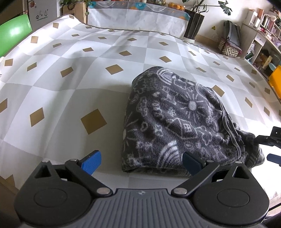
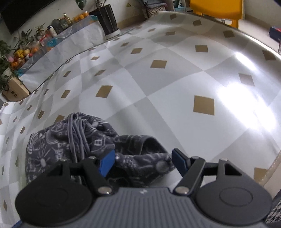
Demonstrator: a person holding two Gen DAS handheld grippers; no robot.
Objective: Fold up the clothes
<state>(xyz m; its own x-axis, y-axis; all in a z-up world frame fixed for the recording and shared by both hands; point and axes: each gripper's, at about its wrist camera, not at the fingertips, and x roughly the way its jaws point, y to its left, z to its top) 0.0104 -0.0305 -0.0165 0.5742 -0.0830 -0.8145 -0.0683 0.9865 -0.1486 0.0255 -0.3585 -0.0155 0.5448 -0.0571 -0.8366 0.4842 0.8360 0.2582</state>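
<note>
While no writing reads, folded grey fleece garment (image 1: 177, 119) on checked tablecloth (image 1: 70, 73), left gripper (image 1: 141, 162) and right gripper (image 2: 143, 161) fingers spread, empty.

table cover: glossy grey-and-white checked tablecloth with tan diamonds (image 1: 73, 91)
far edge: dark ribbed plant pot (image 1: 194, 26), oranges (image 1: 176, 6) on a draped side table (image 1: 137, 19)
left: green plastic chair (image 1: 15, 30)
right: yellow plastic chair (image 2: 216, 8), cluttered wooden shelves (image 1: 263, 33)

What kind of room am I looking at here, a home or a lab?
Most likely a lived-in home, perhaps a dining or living room. A patterned tablecloth covers a big table holding a folded fleece garment, with potted plants, fruit on a sideboard and cluttered shelves around it.
</note>
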